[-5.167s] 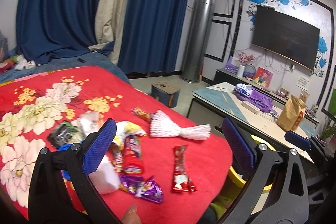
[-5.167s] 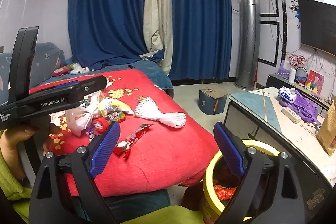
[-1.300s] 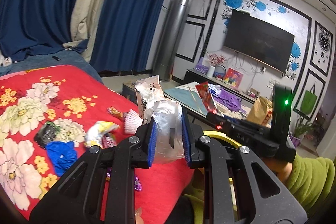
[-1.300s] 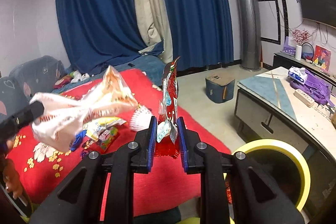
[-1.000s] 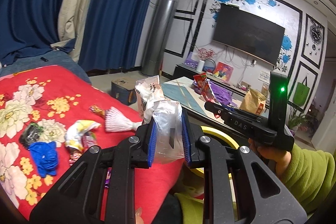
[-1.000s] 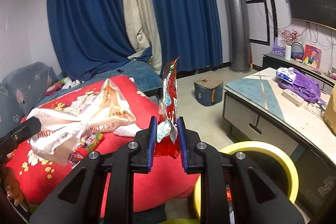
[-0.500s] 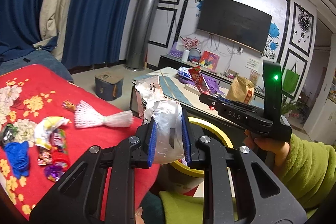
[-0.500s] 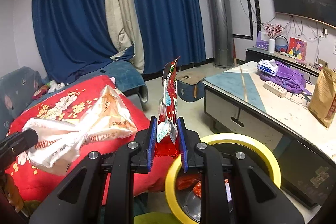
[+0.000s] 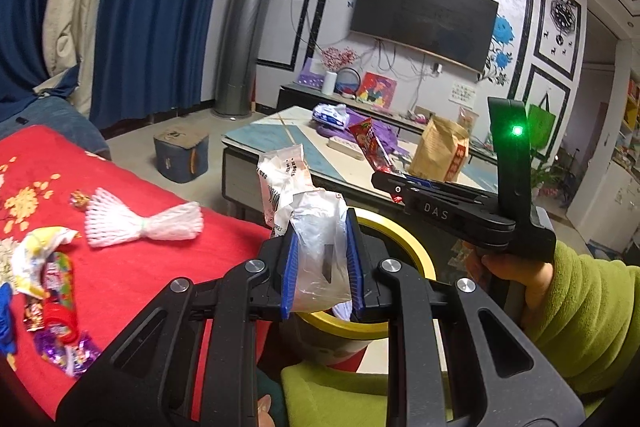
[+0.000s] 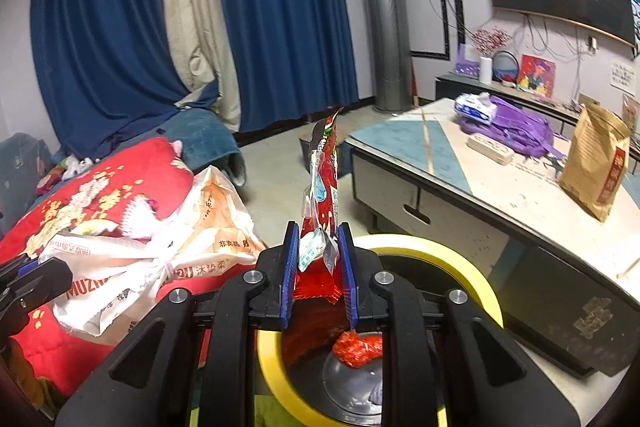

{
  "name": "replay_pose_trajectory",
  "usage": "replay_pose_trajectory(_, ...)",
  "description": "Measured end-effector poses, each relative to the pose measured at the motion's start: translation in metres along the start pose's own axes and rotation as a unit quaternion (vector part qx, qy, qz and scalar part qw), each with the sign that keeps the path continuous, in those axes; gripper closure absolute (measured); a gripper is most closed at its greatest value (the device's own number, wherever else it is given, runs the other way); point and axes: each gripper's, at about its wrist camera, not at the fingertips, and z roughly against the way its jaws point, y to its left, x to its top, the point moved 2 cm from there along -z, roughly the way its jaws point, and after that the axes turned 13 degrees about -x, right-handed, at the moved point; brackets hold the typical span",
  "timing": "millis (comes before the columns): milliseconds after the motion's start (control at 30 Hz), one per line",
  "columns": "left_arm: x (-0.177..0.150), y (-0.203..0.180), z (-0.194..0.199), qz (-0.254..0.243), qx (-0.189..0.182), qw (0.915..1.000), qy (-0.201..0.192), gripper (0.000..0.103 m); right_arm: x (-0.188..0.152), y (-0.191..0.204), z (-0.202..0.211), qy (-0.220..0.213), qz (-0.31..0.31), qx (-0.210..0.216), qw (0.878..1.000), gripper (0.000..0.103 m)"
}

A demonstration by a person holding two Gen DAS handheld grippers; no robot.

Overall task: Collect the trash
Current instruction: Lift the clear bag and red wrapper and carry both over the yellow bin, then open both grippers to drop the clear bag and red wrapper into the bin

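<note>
Both grippers, moved from over the bed [image 9: 132, 259] toward the bin [image 10: 476, 267]. Left gripper [image 9: 320, 267]: clenched on white bag [image 9: 304, 203], beside the rim. Right gripper [image 10: 318, 269]: clenched on red wrapper [image 10: 324, 187], above the bin mouth.

Left wrist view: you look from close behind the left gripper [image 9: 322, 267] along its fingers, tilted down, facing the television wall.
Right wrist view: you look along the right gripper [image 10: 318, 269], tilted down into the yellow-rimmed bin [image 10: 460, 259], facing the blue curtains [image 10: 280, 19].
Shared: both views take in the yellow-rimmed bin [image 9: 404, 239], the red blanket [image 9: 140, 267], the low table [image 9: 316, 155] and each other's gripper.
</note>
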Motion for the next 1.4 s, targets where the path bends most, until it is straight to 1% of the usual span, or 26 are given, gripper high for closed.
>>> replay_pose_trajectory(333,-0.004,0.007,-0.034,0.002,-0.02,0.9994,0.027,0.088,-0.022,-0.027,-0.02,0.041,-0.01,-0.028,0.999,0.084)
replay_pose_trajectory(800,-0.018,0.012,-0.075,0.011,-0.043,0.9963,0.074,0.088,-0.043,-0.047,-0.046,0.104,-0.026,-0.047,0.993,0.083)
replay_pose_trajectory(1000,-0.025,0.014,-0.087,0.018,-0.047,0.9949,0.088,0.087,-0.046,-0.049,-0.051,0.117,-0.031,-0.052,0.991,0.082)
replay_pose_trajectory(1267,-0.025,0.02,-0.102,0.024,-0.046,0.9935,0.101,0.086,-0.049,-0.053,-0.055,0.127,-0.037,-0.056,0.99,0.081)
replay_pose_trajectory(1367,-0.026,0.021,-0.107,0.027,-0.046,0.9931,0.105,0.084,-0.049,-0.055,-0.056,0.129,-0.043,-0.061,0.989,0.078)
replay_pose_trajectory(1400,-0.026,0.021,-0.108,0.027,-0.045,0.9931,0.105,0.081,-0.049,-0.057,-0.056,0.129,-0.044,-0.063,0.989,0.076)
